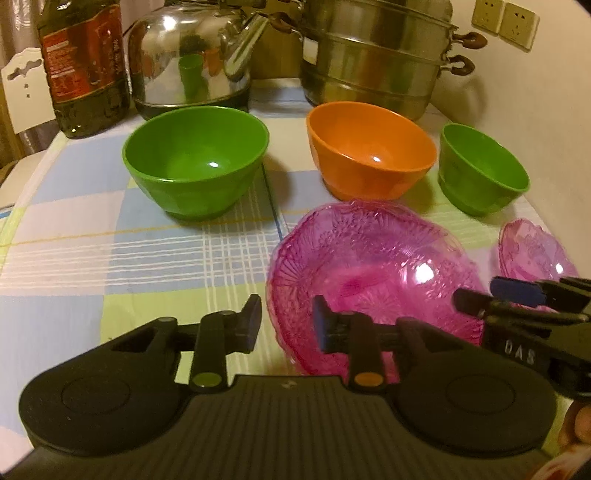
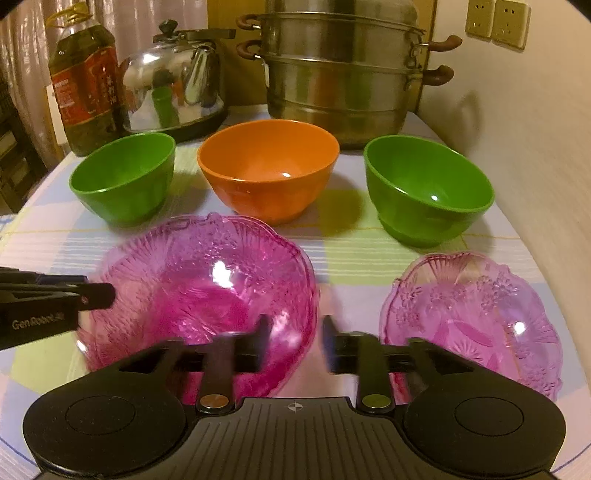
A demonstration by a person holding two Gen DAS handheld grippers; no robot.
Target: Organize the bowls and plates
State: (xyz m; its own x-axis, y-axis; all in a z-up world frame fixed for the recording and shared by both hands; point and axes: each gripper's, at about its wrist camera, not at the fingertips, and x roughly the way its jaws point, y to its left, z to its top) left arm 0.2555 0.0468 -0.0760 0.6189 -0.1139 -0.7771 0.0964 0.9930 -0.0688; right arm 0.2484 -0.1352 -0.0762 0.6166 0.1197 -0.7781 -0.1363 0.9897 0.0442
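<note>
Three bowls stand in a row on the checked tablecloth: a green bowl [image 1: 195, 158] [image 2: 123, 179] on the left, an orange bowl [image 1: 369, 147] [image 2: 267, 171] in the middle, a second green bowl [image 1: 482, 168] [image 2: 428, 188] on the right. In front lie a large pink glass plate [image 1: 369, 266] [image 2: 199, 277] and a small pink glass plate [image 1: 532, 251] [image 2: 472, 317]. My left gripper [image 1: 286, 325] [image 2: 98, 295] is open and empty, straddling the large plate's left rim. My right gripper [image 2: 295, 341] [image 1: 476, 295] is open and empty at the large plate's right rim.
At the back stand an oil bottle [image 1: 83, 66] [image 2: 86, 85], a steel kettle [image 1: 192, 59] [image 2: 173, 85] and a stacked steel steamer pot [image 1: 376, 55] [image 2: 340, 74]. A wall [image 2: 517, 129] with sockets [image 1: 504, 20] bounds the right side. A white chair back [image 1: 26, 96] is beyond the table's left edge.
</note>
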